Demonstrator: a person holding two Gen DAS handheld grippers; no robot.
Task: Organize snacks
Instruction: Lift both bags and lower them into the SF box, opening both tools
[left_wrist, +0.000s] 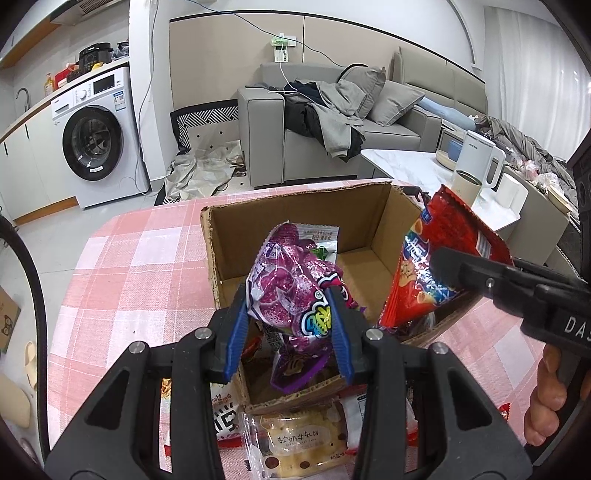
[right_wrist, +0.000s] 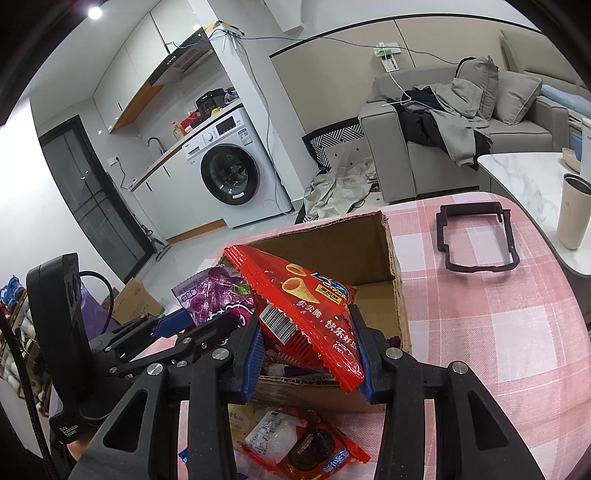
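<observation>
An open cardboard box (left_wrist: 236, 254) (right_wrist: 400, 295) stands on the pink checked tablecloth. My left gripper (left_wrist: 290, 317) is shut on a purple snack bag (left_wrist: 284, 291) (right_wrist: 218, 295), held over the box's left part. A red bag of cone snacks (right_wrist: 306, 302) (left_wrist: 424, 266) is pinched in my right gripper (right_wrist: 308, 347), tilted above the box's near right side. Other packets lie inside the box beneath both bags. Loose snacks rest on the cloth near the box's front: a cake packet (left_wrist: 299, 439), a white packet (left_wrist: 223, 417), a red cookie packet (right_wrist: 317, 450).
A black plastic frame (right_wrist: 476, 236) lies on the cloth to the right of the box. A cream cup (right_wrist: 574, 210) and white kettle (left_wrist: 478, 157) stand on a marble side table. Behind are a grey sofa with clothes, and a washing machine (left_wrist: 94, 142). A hand (left_wrist: 550, 402) grips the right tool.
</observation>
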